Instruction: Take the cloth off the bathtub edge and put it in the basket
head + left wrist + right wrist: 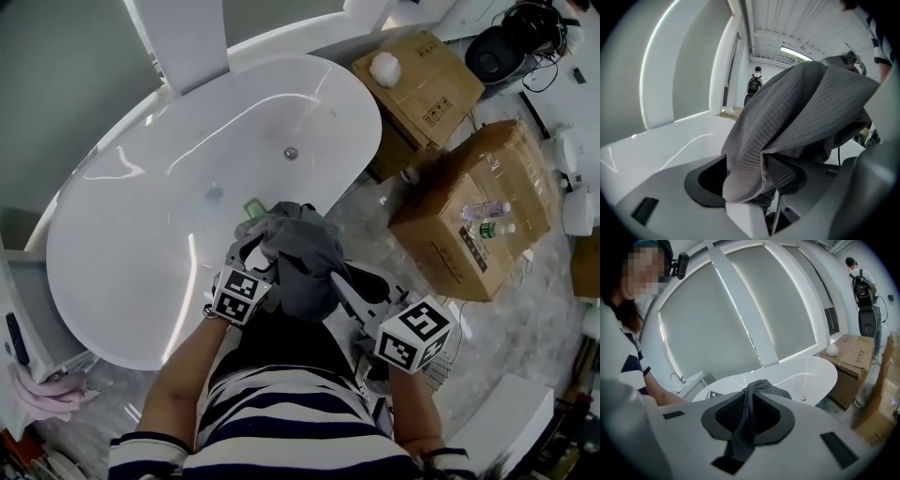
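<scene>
Right gripper [747,417]: jaws pressed together on a fold of the grey cloth [743,425]. The fabric is pinched between the two dark ribbed pads, bunching above them and trailing down below them.

Left gripper [751,174]: jaws spread wide. The same cloth hangs down into the gap and drapes over the gripper's far side, with neither pad pressing on it. A fold of the waffle-textured fabric rests against the inner face of the right-hand jaw.

Position of the cloth: in the head view it sits bunched between the two grippers, directly in front of the person's striped shirt [281,422] and over the near edge of the bathtub [159,225]. Whether any part touches the tub edge cannot be determined.

Bathtub: white, oval, with the drain [291,153] visible on its floor.

Surroundings: two cardboard boxes [427,80] stand on the floor to the right of the tub. The larger, nearer box carries bottles [486,212] on its top. A person with a backpack [862,284] stands well apart in the background.
</scene>
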A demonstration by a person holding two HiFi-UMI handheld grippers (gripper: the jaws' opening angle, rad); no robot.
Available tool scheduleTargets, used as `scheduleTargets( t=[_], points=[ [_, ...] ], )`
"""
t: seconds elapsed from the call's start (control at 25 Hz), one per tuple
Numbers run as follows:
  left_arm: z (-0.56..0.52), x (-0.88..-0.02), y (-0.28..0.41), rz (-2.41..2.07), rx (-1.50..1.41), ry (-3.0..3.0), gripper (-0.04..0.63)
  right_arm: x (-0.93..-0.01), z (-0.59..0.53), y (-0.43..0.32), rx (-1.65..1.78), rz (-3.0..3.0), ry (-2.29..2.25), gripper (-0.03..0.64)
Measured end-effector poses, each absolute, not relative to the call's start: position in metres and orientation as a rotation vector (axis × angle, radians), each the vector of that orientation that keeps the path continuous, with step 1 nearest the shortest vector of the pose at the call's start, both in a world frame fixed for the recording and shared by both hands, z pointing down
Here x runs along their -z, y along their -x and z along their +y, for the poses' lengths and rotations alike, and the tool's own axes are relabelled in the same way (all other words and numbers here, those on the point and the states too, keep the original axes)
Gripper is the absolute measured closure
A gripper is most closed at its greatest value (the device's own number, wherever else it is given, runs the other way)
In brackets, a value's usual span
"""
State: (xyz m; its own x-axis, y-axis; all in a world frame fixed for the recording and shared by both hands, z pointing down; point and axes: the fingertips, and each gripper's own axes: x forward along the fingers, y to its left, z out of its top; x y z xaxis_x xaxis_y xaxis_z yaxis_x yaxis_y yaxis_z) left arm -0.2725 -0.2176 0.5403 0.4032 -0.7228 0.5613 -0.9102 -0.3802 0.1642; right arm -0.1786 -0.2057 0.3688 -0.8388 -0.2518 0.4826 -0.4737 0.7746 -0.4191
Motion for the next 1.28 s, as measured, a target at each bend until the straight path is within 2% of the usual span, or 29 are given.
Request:
scheduleTargets(
  t=[0.24,0.48,0.64,0.76,1.28],
  points=[
    [-0.229,-0.526,0.244,-1.319,-0.638,-2.403,0.321,-0.345,-0.179,0.168,-0.727,-2.598,-0.575,0.543],
    [-0.234,-0.505,0.217,-1.248,-0.588,-2.514,0.326,-0.328,-0.158,0.151,-0.77,-2.631,-0.663,0.543],
    [-0.225,-0.494,0.206,-1.178,-0.556,-2.583,0.462,-0.325,-0.143,0.142,-0.786,-2.627,-0.736,0.542],
    [-0.223,-0.49,0.2,-1.144,-0.525,-2.584,0.526,-0.324,-0.137,0.137,-0.798,-2.627,-0.798,0.543],
    [-0.232,-0.44,0.181,-1.109,-0.261,-2.424,0.549,-0.307,-0.128,0.089,-0.814,-2.663,-1.071,0.543]
  ],
)
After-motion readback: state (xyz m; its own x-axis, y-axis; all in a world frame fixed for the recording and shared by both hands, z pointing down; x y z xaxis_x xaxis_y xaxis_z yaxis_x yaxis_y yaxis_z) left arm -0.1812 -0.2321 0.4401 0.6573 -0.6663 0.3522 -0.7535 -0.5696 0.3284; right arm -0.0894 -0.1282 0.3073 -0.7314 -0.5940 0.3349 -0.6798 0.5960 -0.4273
